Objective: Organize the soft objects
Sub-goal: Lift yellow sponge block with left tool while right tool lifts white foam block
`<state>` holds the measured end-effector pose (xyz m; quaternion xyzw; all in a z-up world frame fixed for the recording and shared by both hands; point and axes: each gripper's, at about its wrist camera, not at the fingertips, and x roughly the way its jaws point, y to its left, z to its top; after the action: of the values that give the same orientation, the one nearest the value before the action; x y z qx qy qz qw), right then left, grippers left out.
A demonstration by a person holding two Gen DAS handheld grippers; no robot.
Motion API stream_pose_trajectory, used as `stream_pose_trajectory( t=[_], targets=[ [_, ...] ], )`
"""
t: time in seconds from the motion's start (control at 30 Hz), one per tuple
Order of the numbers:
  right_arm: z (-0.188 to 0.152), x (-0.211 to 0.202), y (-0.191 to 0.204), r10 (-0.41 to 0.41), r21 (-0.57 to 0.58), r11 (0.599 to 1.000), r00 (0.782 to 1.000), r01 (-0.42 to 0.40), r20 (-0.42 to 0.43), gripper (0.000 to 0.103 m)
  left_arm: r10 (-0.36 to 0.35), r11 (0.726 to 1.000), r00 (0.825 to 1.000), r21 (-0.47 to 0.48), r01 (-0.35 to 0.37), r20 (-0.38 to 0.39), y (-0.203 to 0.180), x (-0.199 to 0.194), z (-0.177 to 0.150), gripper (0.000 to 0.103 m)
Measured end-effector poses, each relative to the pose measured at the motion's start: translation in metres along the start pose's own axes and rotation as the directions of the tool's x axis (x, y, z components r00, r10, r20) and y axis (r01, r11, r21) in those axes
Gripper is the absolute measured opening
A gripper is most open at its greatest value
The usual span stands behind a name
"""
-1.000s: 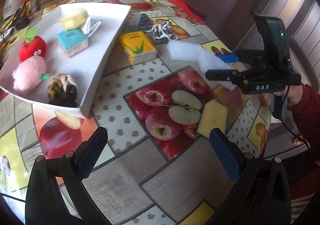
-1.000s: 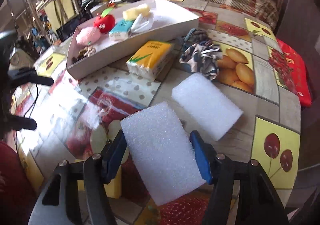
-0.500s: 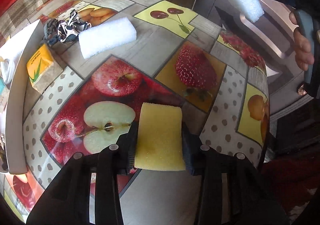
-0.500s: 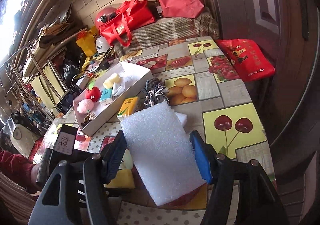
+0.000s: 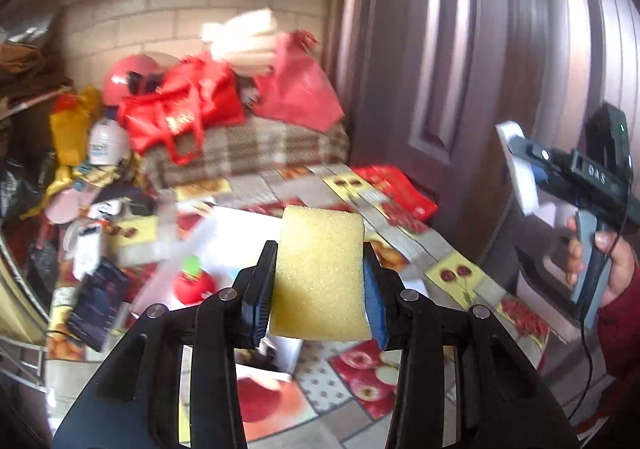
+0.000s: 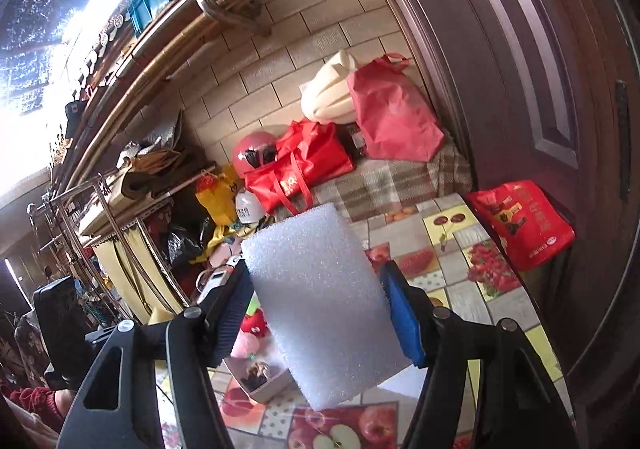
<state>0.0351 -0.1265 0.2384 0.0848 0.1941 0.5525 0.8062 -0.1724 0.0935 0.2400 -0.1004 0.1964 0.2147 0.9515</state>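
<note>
daylight blows out the upper-left window [image 6: 28, 61] in the right wrist view — left wrist view smeared by motion blur; fisheye bends the dark wooden door [image 5: 500, 49] — corners black.

Brick wall [image 6: 256, 97]; dark door [image 6: 520, 69]

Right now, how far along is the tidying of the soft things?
Done: plush toys already lie in the white tray. In hand: the left hand-held gripper clamps a yellow sponge, and the right hand-held gripper clamps a white foam block, both above the table. Left: setting both into the tray.
</note>
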Motion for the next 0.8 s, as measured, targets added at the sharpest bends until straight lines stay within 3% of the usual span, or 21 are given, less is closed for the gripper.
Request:
stream_pose_trajectory(
  t=[0.1,0.2,0.3,0.43,0.53,0.8],
  targets=[
    [0.034,0.000,0.029,0.017,-0.027,1.000,0.996,-0.015,0.091,0.065,0.095,0.995,0.987,-0.024,-0.093,0.128,0.039,-0.047,0.051,0.039],
    [0.066,-0.006,0.060,0.042,-0.070,0.997,0.980,-0.029,0.197,0.065,0.165,0.986,0.954,-0.002,-0.170,0.252,0.061,-0.094,0.100,0.039],
    [0.087,-0.014,0.087,0.057,-0.108,0.994,0.956,-0.027,0.286,0.065,0.186,0.980,0.924,0.004,-0.198,0.335,0.076,-0.132,0.135,0.039],
    [0.093,-0.022,0.109,0.088,-0.110,0.993,0.933,-0.052,0.348,0.065,0.194,0.977,0.888,-0.006,-0.211,0.418,0.092,-0.169,0.149,0.039],
    [0.090,-0.017,0.119,0.105,-0.118,0.991,0.934,-0.068,0.340,0.065,0.181,0.982,0.885,-0.020,-0.190,0.428,0.100,-0.174,0.145,0.039],
    [0.090,-0.002,0.125,0.113,-0.122,0.989,0.944,-0.078,0.311,0.065,0.145,0.989,0.912,-0.023,-0.147,0.384,0.100,-0.146,0.149,0.039]
  ],
)
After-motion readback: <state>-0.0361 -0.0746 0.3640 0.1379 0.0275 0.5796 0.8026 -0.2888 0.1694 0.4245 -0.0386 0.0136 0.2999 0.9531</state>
